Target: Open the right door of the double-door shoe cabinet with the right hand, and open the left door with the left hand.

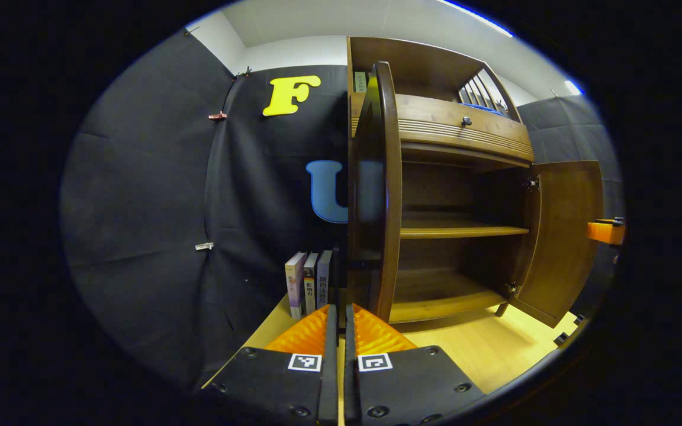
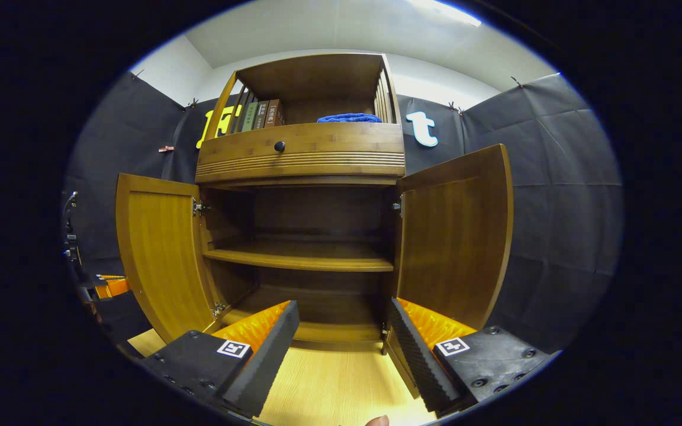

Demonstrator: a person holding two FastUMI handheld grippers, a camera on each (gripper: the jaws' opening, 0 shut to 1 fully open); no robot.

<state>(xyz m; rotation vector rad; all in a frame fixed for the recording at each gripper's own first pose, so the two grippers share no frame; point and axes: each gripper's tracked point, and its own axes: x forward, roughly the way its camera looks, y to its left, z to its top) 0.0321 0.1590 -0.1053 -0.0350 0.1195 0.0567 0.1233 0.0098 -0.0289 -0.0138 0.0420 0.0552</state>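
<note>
The wooden shoe cabinet (image 2: 301,155) stands with both doors swung wide. In the right gripper view its left door (image 2: 163,260) and right door (image 2: 453,236) flank two bare shelves (image 2: 299,257). My right gripper (image 2: 341,313) is open in front of the lower shelf, its fingers touching neither door. In the left gripper view the left door (image 1: 385,195) is edge-on just right of my left gripper (image 1: 337,322), which is shut with nothing between its fingers. The right door (image 1: 560,236) stands open farther off.
A drawer with a dark knob (image 2: 279,145) sits above the doors, with books (image 2: 261,115) and a blue cloth (image 2: 348,118) on the top shelf. Three books (image 1: 308,284) stand left of the cabinet on the light wooden surface (image 2: 335,378). Black cloth walls surround it.
</note>
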